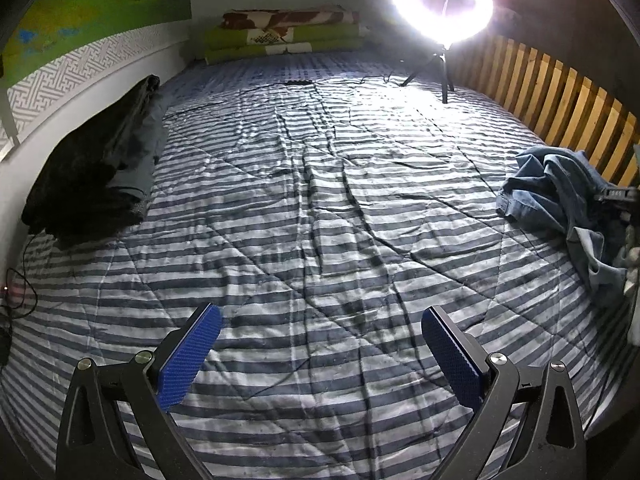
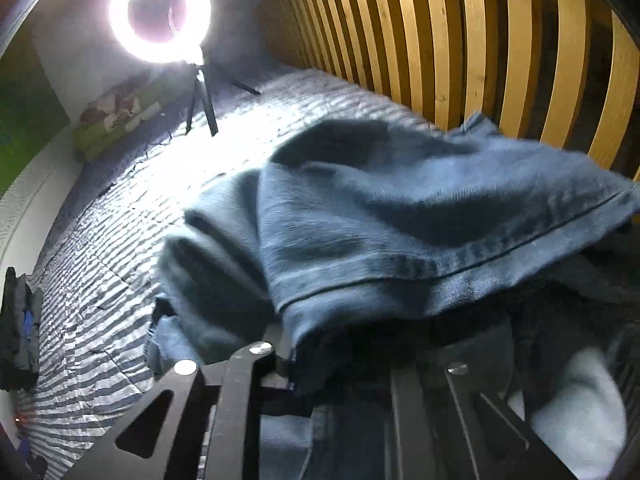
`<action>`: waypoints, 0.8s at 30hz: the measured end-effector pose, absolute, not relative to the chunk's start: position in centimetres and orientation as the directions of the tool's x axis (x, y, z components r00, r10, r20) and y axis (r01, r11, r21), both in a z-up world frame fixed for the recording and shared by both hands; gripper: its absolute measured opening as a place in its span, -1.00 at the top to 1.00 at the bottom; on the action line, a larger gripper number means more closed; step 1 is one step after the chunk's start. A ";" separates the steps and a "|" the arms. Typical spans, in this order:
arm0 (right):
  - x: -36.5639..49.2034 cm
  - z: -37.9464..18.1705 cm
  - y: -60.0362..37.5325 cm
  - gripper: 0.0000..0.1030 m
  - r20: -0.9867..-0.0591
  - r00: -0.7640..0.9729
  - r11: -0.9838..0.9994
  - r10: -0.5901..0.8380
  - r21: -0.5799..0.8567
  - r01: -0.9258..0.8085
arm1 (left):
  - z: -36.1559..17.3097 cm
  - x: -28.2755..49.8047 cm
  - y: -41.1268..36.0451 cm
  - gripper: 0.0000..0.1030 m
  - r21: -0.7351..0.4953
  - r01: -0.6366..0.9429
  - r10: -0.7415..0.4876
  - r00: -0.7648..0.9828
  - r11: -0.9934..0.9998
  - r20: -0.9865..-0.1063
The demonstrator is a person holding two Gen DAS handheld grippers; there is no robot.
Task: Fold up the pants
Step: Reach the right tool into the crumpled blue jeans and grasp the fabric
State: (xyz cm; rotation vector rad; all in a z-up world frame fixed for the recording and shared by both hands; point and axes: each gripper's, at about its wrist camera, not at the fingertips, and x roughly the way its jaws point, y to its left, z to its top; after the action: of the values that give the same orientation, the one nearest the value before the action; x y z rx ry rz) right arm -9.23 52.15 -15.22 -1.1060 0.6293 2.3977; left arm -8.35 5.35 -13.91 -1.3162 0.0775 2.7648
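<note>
Crumpled blue jeans lie at the right side of the striped bedspread, beside the wooden slats. In the right wrist view the jeans fill the frame and drape over my right gripper. Its arms are drawn close together, its pads are buried under the denim, and it seems shut on a fold of it. A bit of that gripper shows at the jeans in the left wrist view. My left gripper hovers over bare bedspread near the front, its blue pads wide apart with nothing between them.
A bright ring light on a tripod stands on the bed's far right. A stack of dark folded clothes lies along the left wall. Folded blankets sit at the far end. Wooden slats line the right side. A cable trails at the left.
</note>
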 end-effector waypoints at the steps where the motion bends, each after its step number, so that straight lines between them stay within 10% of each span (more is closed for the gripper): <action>1: -9.0 -14.6 51.8 0.78 -0.772 -0.609 -0.808 0.181 0.236 -0.540 | -13.8 -8.2 5.0 -0.98 0.010 -0.087 0.047 -0.631 -0.996 -0.775; 20: -9.9 -8.3 24.5 0.91 -0.652 -0.739 -0.975 -0.167 0.222 0.025 | -10.8 -7.3 -3.9 -0.98 -0.012 0.087 -0.052 -0.699 -0.996 -0.713; 24: -9.0 -10.8 26.4 0.56 -0.735 -0.648 -0.964 -0.198 0.264 -0.005 | -10.8 -7.5 -4.7 -0.98 -0.034 0.088 -0.037 -0.695 -0.996 -0.718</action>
State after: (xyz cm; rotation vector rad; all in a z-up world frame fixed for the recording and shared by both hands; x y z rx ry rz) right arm -9.03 26.40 -10.84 -1.3530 0.3975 2.9268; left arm -7.48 -4.74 -10.82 -1.2491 -0.1053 2.9552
